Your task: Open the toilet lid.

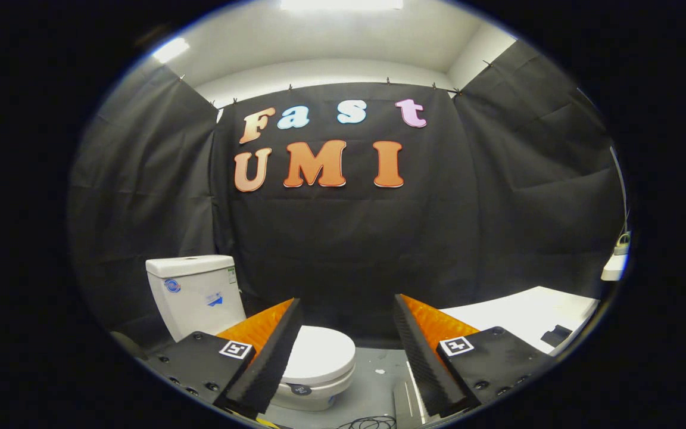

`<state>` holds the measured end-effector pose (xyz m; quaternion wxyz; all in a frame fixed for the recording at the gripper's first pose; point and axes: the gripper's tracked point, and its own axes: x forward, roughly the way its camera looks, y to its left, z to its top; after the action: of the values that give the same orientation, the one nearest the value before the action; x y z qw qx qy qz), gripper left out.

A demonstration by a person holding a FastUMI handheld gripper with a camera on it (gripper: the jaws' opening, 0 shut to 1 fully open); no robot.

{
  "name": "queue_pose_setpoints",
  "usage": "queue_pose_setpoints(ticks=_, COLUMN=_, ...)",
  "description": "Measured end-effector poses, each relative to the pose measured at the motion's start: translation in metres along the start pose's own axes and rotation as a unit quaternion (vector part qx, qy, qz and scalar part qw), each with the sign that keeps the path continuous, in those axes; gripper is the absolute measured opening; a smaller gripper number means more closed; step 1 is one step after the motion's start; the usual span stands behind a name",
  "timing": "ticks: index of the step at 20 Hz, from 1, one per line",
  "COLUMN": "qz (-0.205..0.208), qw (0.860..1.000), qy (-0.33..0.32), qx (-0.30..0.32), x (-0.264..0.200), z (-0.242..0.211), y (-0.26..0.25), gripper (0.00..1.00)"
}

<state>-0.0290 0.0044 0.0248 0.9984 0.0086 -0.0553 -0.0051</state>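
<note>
A white toilet stands on the grey floor ahead and to the left. Its tank (195, 293) rises behind my left finger (271, 351). The lid (322, 353) lies flat and closed on the bowl, partly hidden by that finger. My gripper (348, 310) is open, its two fingers spread wide with nothing between them. It hovers above and short of the lid, not touching it. The right finger (417, 351) is over bare floor beside the bowl.
Black cloth walls close the booth behind and on both sides. A white table (527, 313) stands at the right with a small dark object (556, 335) on it. Loose black cables (373, 423) lie on the grey floor (379, 369) near the fingers.
</note>
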Motion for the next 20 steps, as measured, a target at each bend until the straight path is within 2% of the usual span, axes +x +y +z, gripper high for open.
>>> queue_pose_setpoints(ticks=7, qz=-0.03, qw=0.999, qy=0.005, qx=-0.011, x=0.011, z=-0.008, y=-0.012, gripper=0.98)
queue_pose_setpoints(ticks=12, qz=-0.022, qw=1.0, qy=-0.008, qx=-0.009, x=0.023, z=-0.023, y=0.027, gripper=0.98)
queue_pose_setpoints(ticks=16, qz=0.001, qw=0.999, qy=0.009, qx=0.045, x=0.045, z=-0.074, y=0.051, gripper=0.98)
queue_pose_setpoints(ticks=20, qz=0.012, qw=0.992, qy=0.062, qx=0.106, x=0.059, z=-0.144, y=0.053, gripper=0.99)
